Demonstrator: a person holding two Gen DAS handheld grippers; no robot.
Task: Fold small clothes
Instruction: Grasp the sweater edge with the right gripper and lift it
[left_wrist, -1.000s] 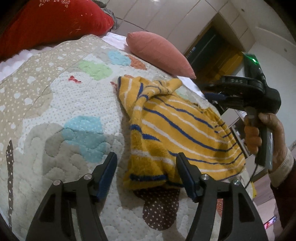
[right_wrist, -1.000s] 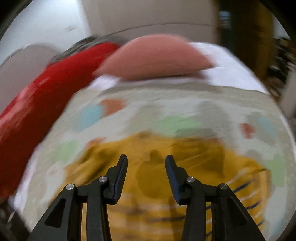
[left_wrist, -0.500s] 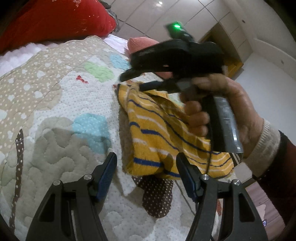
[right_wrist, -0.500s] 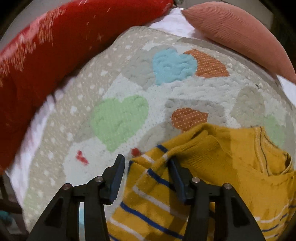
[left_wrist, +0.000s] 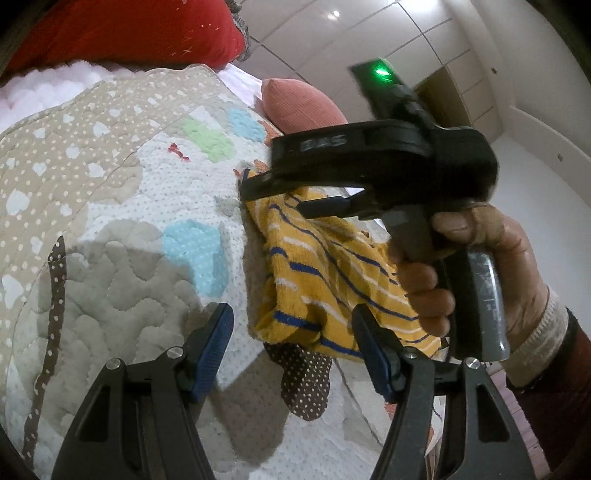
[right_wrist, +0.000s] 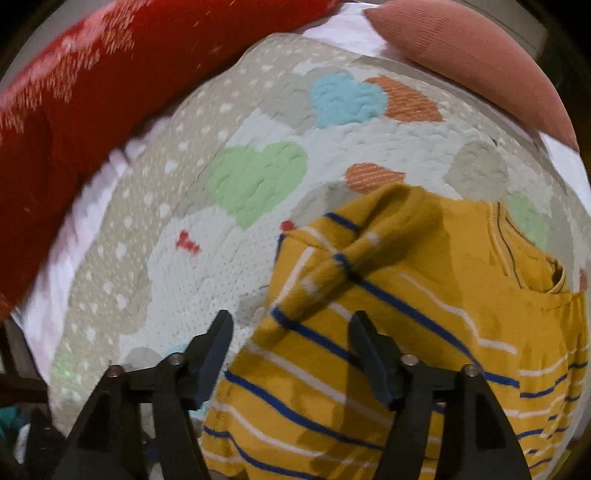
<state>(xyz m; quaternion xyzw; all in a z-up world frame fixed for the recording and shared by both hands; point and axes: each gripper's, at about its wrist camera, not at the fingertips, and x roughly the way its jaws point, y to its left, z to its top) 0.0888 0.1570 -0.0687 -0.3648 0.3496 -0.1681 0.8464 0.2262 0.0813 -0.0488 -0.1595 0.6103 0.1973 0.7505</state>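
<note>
With both the left gripper (left_wrist: 291, 341) and right gripper (right_wrist: 291, 347) wide open and holding nothing, the striped top (right_wrist: 406, 332) lies rumpled on the quilt (right_wrist: 207, 266), its near-left edge between the fingers, so a shallow pinch risks catching only 1 layer and skewing the fold.

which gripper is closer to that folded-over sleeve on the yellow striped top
Right. The right gripper hovers open just short of the sleeve, which runs up from between its fingers. The left gripper sits open back at the yellow striped top's near hem.
</note>
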